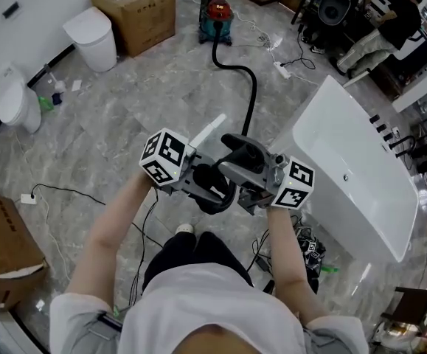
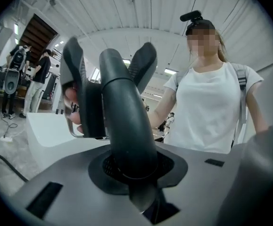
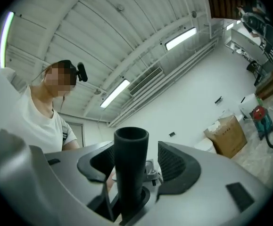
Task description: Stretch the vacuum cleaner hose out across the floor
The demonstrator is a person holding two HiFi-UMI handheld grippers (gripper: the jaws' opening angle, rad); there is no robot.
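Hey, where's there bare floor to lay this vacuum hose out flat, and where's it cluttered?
Bare marble floor lies between the toilet, the white bin and the black hose. Crowded spots: the cables by the bathtub, and the power strip near the vacuum cleaner.

Matt black plastic hose end (image 2: 127, 126), polished grey marble-look floor (image 1: 125, 116), brown cardboard box (image 1: 136, 9), glossy white bathtub (image 1: 360, 161).

The hose (image 1: 254, 93) is black, the vacuum cleaner (image 1: 215, 17) red-and-teal — the floor (image 1: 125, 102) grey-marbled.
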